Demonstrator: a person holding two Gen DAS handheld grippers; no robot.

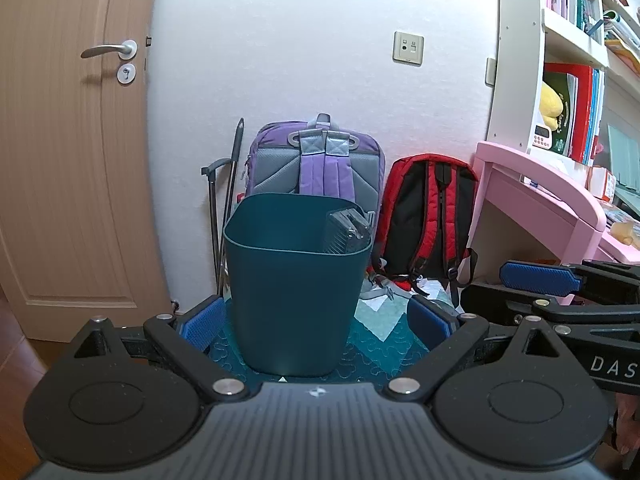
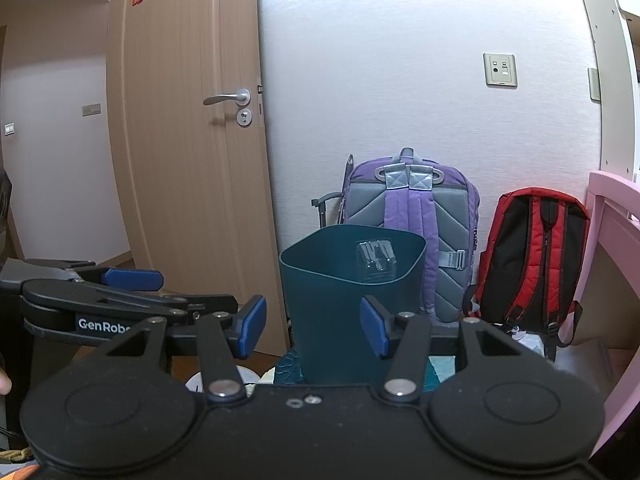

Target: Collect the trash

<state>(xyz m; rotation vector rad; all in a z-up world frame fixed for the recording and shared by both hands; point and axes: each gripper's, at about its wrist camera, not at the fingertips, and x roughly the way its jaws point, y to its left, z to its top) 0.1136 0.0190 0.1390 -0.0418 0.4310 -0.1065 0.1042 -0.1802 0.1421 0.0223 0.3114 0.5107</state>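
A white wall (image 1: 300, 80) carried a socket (image 1: 408, 48). A wooden door (image 1: 68, 140) stood left, a pink desk (image 1: 532, 184) and white shelves (image 1: 520, 60) right.

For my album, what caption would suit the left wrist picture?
Open left tool facing a teal bin holding clear plastic packaging, two backpacks behind.

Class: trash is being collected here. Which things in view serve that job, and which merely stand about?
Job: teal bin; clear plastic package inside it; left gripper and right gripper, both open.
Standing about: purple backpack; red backpack; pink desk; door.
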